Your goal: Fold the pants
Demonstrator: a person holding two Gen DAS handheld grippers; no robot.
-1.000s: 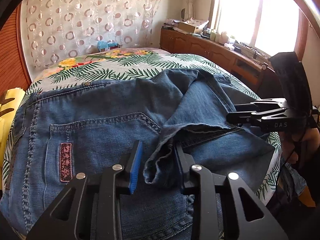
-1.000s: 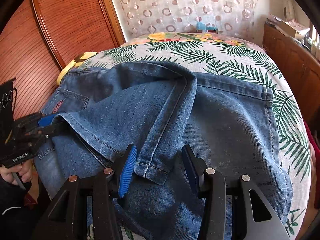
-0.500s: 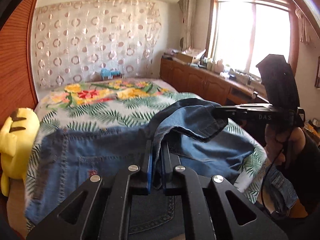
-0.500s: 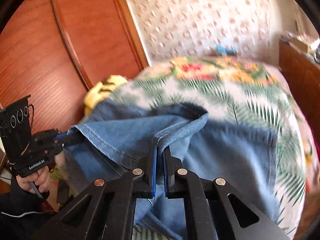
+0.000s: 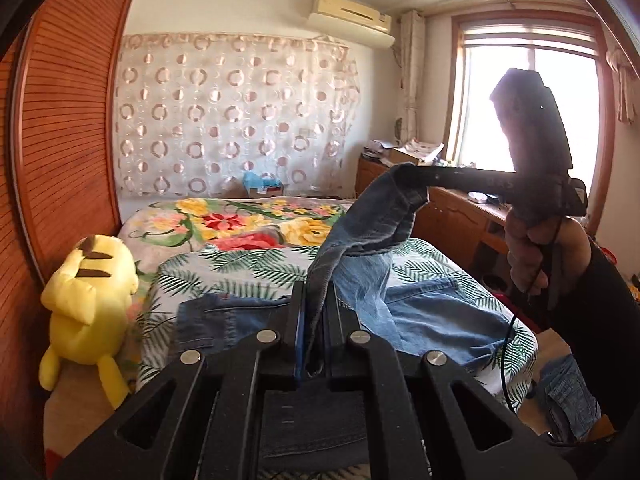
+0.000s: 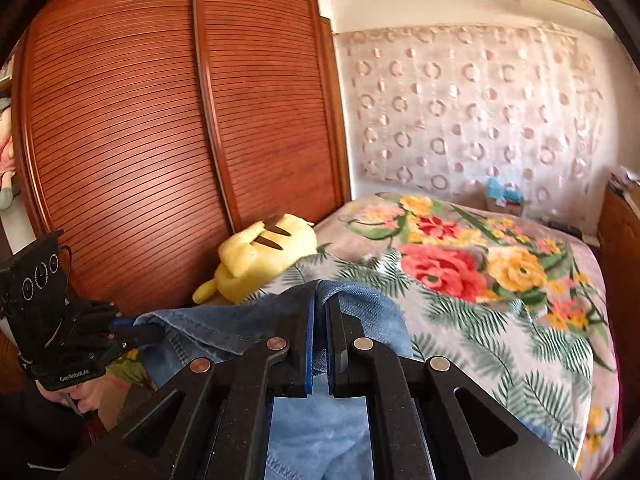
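Blue denim pants [image 5: 420, 312] partly lifted off floral palm-print bedspread [image 5: 256, 264], rest lying on it. Left gripper [image 5: 314, 320] clenched on leg hem; right gripper [image 6: 319, 328] clenched on other hem. Yellow plush toy [image 5: 88, 292] at bed's edge beside wooden slatted wardrobe [image 6: 160, 120].

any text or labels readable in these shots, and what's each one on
"GenRobot.AI": white print on the side of the left gripper, seen in the right wrist view.
Faint lettering on the right gripper in the left wrist view: backlit, unreadable.
Nothing else legible.
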